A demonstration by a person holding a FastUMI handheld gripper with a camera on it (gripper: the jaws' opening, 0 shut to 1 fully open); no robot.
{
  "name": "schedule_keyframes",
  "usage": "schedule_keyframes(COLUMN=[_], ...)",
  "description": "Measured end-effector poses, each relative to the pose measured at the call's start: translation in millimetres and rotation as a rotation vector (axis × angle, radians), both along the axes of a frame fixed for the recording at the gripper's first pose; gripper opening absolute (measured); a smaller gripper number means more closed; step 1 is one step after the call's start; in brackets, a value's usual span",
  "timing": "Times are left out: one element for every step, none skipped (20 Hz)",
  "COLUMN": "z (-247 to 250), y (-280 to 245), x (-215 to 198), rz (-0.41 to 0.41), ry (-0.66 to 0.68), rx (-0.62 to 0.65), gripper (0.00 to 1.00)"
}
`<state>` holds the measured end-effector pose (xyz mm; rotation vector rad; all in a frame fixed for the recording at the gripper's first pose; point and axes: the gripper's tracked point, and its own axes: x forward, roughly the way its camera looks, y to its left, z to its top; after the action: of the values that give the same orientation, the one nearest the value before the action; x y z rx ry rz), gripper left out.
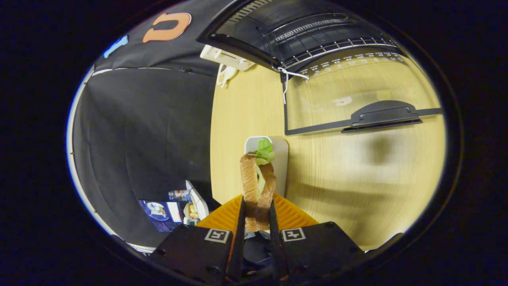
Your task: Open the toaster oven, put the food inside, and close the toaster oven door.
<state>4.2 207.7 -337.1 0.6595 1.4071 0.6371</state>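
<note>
Two black blocky gripper (257, 216) halves, each bearing a small square black-and-white marker on a white patch, with round screws near the corners. Thin dark fingers (241, 214) rising from between them. Ribbed orange plastic wedges fanning out behind the fingers on either side.

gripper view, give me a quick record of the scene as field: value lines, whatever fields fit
tool: tool shut on the sandwich, both fingers pressing its sides
held item: sandwich, toasted bread with green lettuce sticking out at the top
oven: toaster oven beyond the fingers, wire rack visible inside
oven door: door folded down open, handle towards the tool
surface: wooden table
other: white tray just behind the sandwich
task stage: oven open, food not yet inside
</note>
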Motion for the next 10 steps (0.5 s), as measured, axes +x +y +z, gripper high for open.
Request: schedule_keyframes(z=[8.0, 17.5, 27.9, 41.4, 56.0, 71.6, 85.6, 98.4, 108.6, 116.0], y=[-0.6, -0.9, -2.9, -5.3, -9.1, -14.7, -21.9, -31.0, -41.9, -53.3], x=[-0.5, -1.7, -2.0, -2.5, -2.7, -2.3, -0.5, 1.0, 5.2, 6.8], rz=[0.002, 0.001, -0.003, -0.010, -0.020, -0.038, -0.058, -0.082, -0.113, -0.150], ry=[-0.005, -0.015, -0.025, -0.036, -0.046, -0.057, -0.073, -0.092, -0.111, -0.129], rx=[0.013, 0.027, 0.040, 0.060, 0.082, 0.105, 0.125, 0.140, 0.150, 0.161], gripper=[0.31, 0.31, 0.30, 0.30, 0.30, 0.30, 0.30, 0.30, 0.30, 0.30])
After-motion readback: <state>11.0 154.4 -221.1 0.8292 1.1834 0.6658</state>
